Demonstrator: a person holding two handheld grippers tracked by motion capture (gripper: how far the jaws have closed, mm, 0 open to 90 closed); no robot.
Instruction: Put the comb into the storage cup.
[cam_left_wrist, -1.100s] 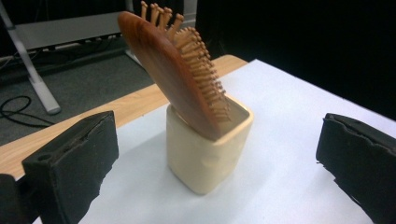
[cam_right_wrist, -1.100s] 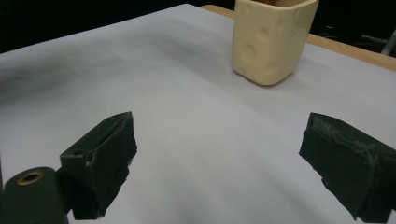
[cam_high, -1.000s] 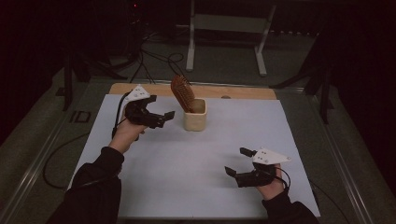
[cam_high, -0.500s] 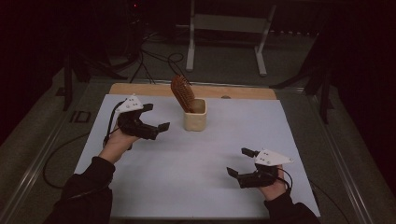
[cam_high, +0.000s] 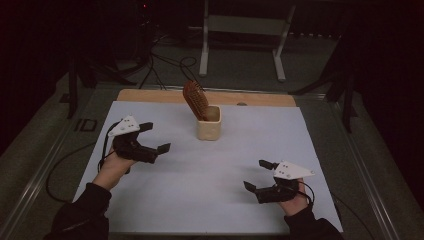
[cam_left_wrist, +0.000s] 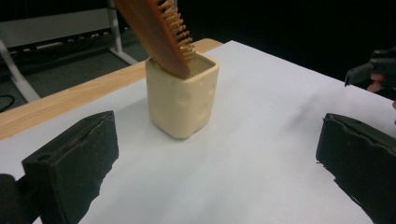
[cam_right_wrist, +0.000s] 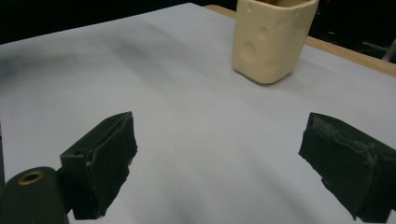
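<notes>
Overhead front-facing view; two low close-ups sharing cup (cam_high: 209, 129)

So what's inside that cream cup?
A wooden hairbrush stands tilted in the cream cup, its bristled head sticking out above the rim. Its lower end is hidden by the cup's wall.

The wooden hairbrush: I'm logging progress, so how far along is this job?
Done: the brown wooden hairbrush stands tilted in the cream square cup. In hand: nothing; the left hand-held gripper and right hand-held gripper are open, apart from the cup. Left: seemingly nothing.
</notes>
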